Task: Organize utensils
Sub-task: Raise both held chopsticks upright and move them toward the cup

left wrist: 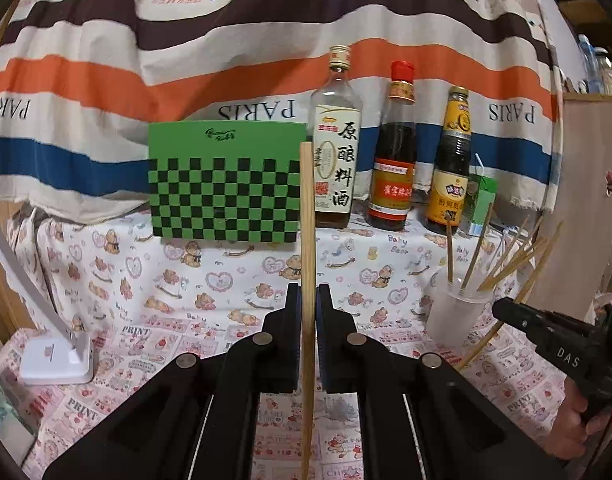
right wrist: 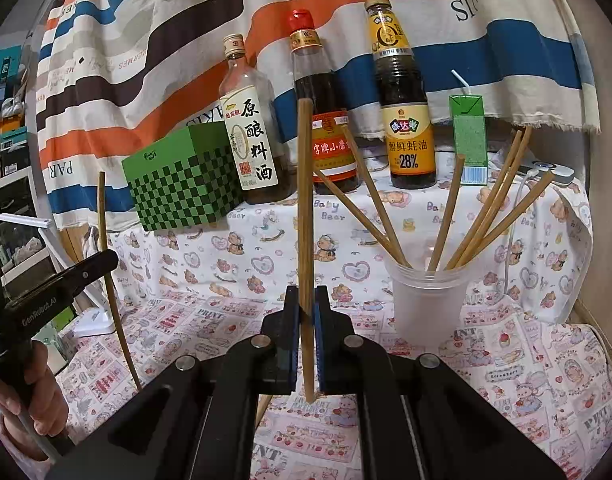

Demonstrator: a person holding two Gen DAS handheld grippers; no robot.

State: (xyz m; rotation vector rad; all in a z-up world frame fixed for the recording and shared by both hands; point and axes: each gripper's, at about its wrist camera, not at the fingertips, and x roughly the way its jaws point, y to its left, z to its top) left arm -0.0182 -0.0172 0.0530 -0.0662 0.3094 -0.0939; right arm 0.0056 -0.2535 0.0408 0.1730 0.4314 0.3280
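Bamboo held, left: one chopstick (left wrist: 307, 216) is clamped upright in the left gripper (left wrist: 308, 304), jaws pressed against it.
Bamboo held, right: a second chopstick (right wrist: 305, 208) is pinched upright in the right gripper (right wrist: 306, 308), jaws closed on it, its lower end poking out below the pads.
Open room: a bare stretch of printed tablecloth (right wrist: 210, 264) is seen between the grippers and the back row; nothing stands on it.
Edges: the cloth drops over the table's right side in the right view; a striped sheet (left wrist: 226, 60) closes off the back.
Cup: a clear plastic cup (right wrist: 428, 300) stands on the cloth, right of both grippers, with several chopsticks (right wrist: 486, 208) fanned out of it.
Back row: green checked box (left wrist: 226, 180), three sauce bottles (left wrist: 394, 152), a green drink carton (right wrist: 468, 136) with a straw.
Left view only: a white lamp base (left wrist: 58, 360) is seen at the near left.
Right view only: shelves of boxes (right wrist: 6, 120) at far left; a white cable behind the cup.
Cross-sight: each view catches the other gripper with the hand (right wrist: 30, 392) on its grip.
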